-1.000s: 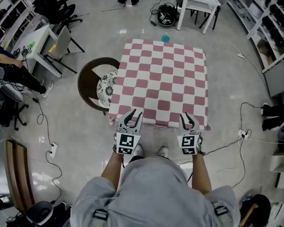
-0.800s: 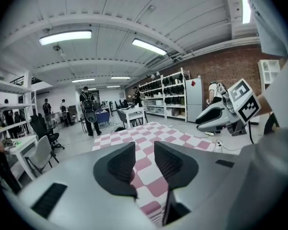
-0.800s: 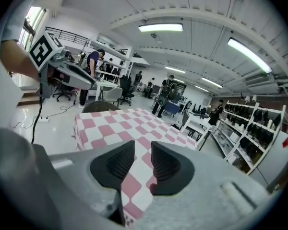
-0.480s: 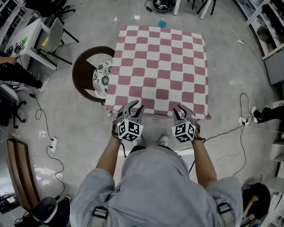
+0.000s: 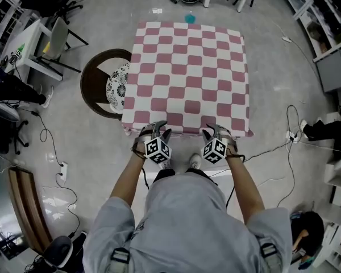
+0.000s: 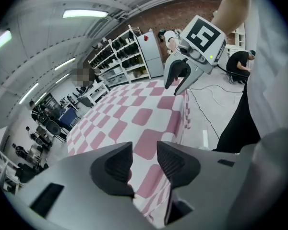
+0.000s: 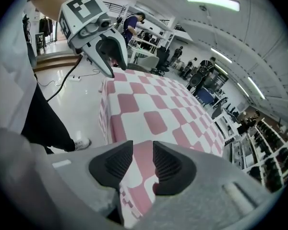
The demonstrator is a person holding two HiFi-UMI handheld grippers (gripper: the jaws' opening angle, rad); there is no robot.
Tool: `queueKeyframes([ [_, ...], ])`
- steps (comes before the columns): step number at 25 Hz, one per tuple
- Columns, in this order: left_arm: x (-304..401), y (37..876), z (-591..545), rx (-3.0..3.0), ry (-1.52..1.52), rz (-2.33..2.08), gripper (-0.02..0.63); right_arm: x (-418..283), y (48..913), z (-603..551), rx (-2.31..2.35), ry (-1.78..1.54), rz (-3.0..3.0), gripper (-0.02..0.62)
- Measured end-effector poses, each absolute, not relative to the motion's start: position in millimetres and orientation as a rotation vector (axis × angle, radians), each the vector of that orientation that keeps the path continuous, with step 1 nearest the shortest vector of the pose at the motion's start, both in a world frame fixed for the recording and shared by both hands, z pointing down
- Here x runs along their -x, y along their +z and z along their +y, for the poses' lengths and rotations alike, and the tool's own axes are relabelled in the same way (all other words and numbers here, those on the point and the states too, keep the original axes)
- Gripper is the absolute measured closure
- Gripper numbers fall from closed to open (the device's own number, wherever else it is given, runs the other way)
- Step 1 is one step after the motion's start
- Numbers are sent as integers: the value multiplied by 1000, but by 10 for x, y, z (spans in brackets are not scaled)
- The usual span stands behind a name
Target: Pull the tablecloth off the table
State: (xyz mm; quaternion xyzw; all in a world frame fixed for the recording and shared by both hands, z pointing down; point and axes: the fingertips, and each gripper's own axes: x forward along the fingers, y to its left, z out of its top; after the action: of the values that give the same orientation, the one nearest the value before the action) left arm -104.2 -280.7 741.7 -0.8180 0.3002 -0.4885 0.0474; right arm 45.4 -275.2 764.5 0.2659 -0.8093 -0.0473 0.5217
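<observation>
Left gripper [image 5: 152,131] and right gripper [image 5: 217,132], jaws just opened wider and grasping nothing, straddle the pink-and-white checked tablecloth [image 5: 187,67] hem, ready to pinch it

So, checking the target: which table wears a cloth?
The central one, under the pink-and-white checked tablecloth; the white desk at left has none.

I see a glossy grey floor [image 5: 91,152] w/ cables [image 5: 52,148] trailing across it. Round dark chair [image 5: 91,87] w/ patterned cushion [image 5: 116,90] at left, white desk [image 5: 31,38] beyond it, wooden bench [image 5: 25,209] lower left. Shelving [image 5: 324,10] along the right. Ceiling strip lights [image 6: 85,14] are on.
</observation>
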Motion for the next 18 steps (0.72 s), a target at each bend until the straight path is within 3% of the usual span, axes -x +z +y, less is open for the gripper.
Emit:
queueKeyframes([
  [18, 928, 8219, -2617, 2334, -1769, 511, 417, -547, 8320, -2511, -394, -199, -1735, 440],
])
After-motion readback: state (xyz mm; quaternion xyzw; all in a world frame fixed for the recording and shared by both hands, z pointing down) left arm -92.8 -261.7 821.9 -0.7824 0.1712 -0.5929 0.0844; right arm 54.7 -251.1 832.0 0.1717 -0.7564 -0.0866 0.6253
